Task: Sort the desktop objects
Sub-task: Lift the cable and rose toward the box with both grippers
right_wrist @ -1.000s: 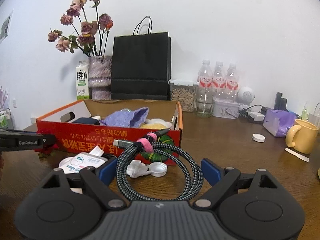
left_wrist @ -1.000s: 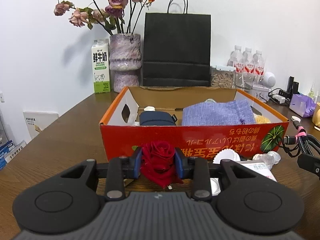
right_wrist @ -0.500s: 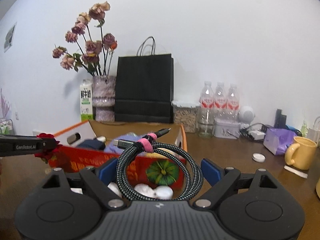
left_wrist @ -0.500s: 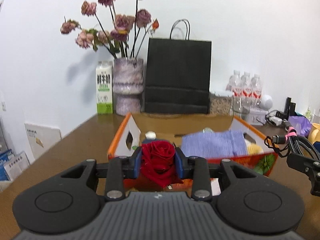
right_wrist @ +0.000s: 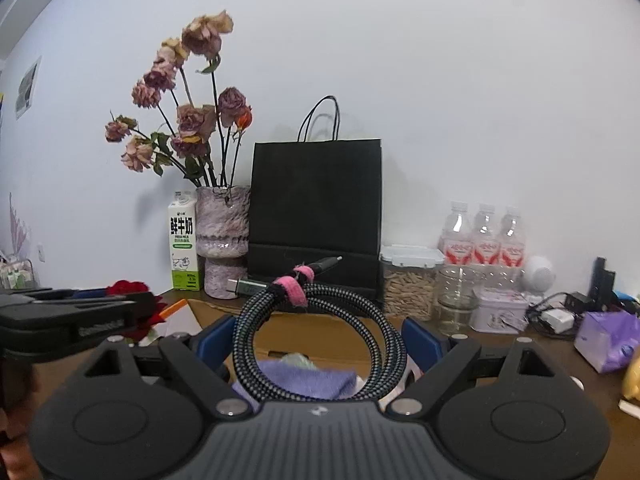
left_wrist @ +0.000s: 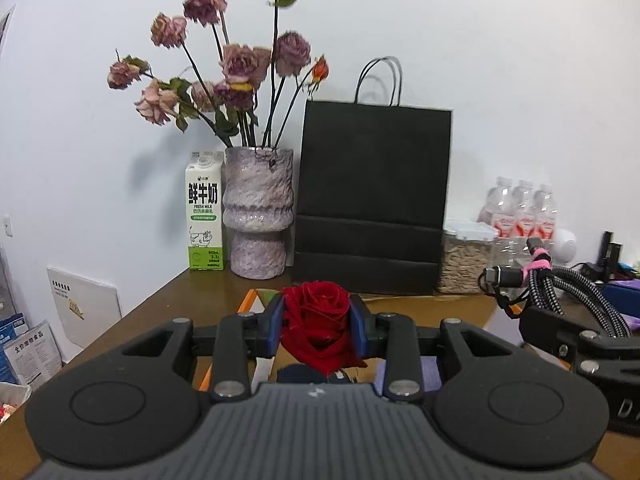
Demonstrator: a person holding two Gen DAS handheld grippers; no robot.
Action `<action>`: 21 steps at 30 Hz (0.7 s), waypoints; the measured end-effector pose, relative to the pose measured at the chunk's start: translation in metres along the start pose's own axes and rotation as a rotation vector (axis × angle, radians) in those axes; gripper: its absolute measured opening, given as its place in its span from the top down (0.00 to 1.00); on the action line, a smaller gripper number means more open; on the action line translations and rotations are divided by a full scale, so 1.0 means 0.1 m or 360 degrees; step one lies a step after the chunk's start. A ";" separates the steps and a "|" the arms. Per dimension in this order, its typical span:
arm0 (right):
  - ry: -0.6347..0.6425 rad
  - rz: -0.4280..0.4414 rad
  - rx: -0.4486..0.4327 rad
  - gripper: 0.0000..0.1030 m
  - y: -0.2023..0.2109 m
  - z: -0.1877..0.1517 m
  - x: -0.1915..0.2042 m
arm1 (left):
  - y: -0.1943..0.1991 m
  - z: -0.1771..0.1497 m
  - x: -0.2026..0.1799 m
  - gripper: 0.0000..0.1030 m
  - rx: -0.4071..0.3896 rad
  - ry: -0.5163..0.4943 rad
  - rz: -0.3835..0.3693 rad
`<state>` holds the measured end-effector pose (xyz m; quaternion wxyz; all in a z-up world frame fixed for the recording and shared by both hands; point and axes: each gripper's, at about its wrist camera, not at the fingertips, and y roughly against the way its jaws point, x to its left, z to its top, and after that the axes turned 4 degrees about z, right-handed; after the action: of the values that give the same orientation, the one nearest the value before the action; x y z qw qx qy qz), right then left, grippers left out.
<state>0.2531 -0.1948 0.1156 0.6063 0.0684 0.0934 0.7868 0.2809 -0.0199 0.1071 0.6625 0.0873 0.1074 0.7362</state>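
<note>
Now both your grippers have risen from table level to above the box (right_wrist: 320, 326): left gripper (left_wrist: 317, 330) pinched tight on the rose (left_wrist: 316, 320), right gripper (right_wrist: 320, 340) wider, clasping the cable coil (right_wrist: 320, 332). Drop-off looks next.

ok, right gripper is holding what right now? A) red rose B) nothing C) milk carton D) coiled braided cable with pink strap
D: the right gripper is closed around the coiled braided cable; the red rose is in the left gripper.
</note>
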 end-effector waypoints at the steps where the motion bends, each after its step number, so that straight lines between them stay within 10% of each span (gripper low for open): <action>1: 0.0006 -0.0001 0.0009 0.14 -0.10 0.03 0.01 | -0.10 0.02 -0.03 0.67 0.0011 0.0004 0.0019; 21: -0.0124 0.0002 0.0411 0.14 -1.14 -0.16 -0.23 | -0.80 -0.29 -0.14 0.65 0.0350 -0.0089 0.0111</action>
<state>0.3630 -0.1897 0.0734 0.5952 0.1763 0.1703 0.7653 0.3507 -0.0267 0.0576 0.6255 0.1834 0.1659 0.7400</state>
